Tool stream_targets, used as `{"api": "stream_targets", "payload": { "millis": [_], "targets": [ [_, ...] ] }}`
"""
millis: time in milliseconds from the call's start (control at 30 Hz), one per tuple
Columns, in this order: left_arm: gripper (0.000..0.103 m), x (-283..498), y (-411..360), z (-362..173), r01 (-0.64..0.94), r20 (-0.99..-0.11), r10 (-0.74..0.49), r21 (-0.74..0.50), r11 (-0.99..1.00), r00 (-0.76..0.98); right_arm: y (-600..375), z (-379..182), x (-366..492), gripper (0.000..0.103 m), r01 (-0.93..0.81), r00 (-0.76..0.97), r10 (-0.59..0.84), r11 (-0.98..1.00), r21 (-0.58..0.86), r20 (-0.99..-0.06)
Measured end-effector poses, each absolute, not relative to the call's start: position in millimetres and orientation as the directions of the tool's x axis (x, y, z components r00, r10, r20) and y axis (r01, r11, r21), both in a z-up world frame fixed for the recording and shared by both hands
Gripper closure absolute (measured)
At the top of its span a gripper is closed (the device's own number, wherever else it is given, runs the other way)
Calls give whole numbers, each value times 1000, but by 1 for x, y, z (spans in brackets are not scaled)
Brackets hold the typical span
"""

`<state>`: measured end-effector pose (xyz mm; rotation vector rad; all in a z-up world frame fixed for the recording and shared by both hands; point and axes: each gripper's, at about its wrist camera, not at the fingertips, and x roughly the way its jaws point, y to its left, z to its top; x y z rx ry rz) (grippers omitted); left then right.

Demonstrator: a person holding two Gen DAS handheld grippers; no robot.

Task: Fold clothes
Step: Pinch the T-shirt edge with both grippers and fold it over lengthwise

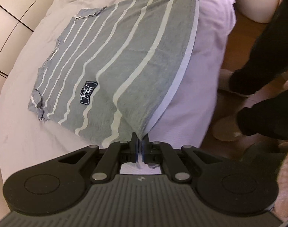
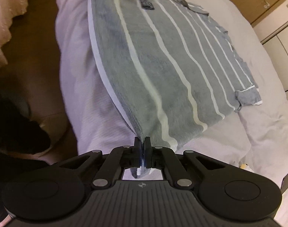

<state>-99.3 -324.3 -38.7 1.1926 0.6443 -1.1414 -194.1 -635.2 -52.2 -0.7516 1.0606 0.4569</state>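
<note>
Both grippers, left gripper (image 1: 139, 143) and right gripper (image 2: 142, 147), pinch the hem corners of the striped shirt (image 1: 109, 56) on the bed (image 1: 17, 132) (soft, light, limp fabric; grip corners, keep hem taut).

home bedroom: bed (image 1: 17, 132) w/ pale lilac sheet, cream wardrobe doors (image 1: 9, 19) just beyond the bed's far side, wood floor (image 1: 244, 43) beside the bed's near edge.
</note>
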Motion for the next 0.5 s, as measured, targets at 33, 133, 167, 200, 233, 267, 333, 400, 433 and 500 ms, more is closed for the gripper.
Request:
{"api": "stream_targets", "payload": {
  "millis": [33, 133, 167, 200, 233, 267, 333, 400, 433, 500],
  "targets": [
    [102, -101, -322, -34, 929, -882, -333, 369, -42, 335, -636, -47, -196, 101, -667, 418, -7, 676, -312, -909],
    [102, -110, -314, -22, 943, -902, -312, 330, -49, 299, -636, -33, -204, 102, -681, 372, 9, 683, -266, -928],
    [102, -114, -310, -18, 949, -911, -302, 311, -53, 281, -635, -28, -207, 102, -688, 355, 16, 682, -250, -935],
    [102, -118, -306, -14, 955, -920, -292, 292, -58, 263, -634, -22, -210, 102, -695, 338, 24, 681, -232, -941],
    [102, -122, -304, -9, 960, -929, -282, 270, -71, 240, -632, -17, -215, 102, -700, 319, 32, 682, -212, -947],
    [102, -125, -301, -4, 965, -938, -271, 247, -84, 217, -629, -12, -221, 102, -705, 298, 41, 683, -191, -954],
    [102, -125, -299, 8, 973, -948, -261, 213, -85, 184, -626, 0, -230, 102, -707, 256, 63, 693, -143, -965],
    [102, -114, -302, 21, 980, -948, -268, 191, -47, 172, -624, 13, -237, 102, -706, 228, 80, 700, -108, -970],
    [102, -101, -306, 29, 981, -943, -278, 195, -13, 184, -625, 19, -237, 102, -705, 225, 87, 702, -100, -971],
    [102, -69, -318, 45, 974, -930, -293, 225, 32, 224, -632, 33, -226, 102, -689, 245, 89, 716, -109, -965]
  ]
}}
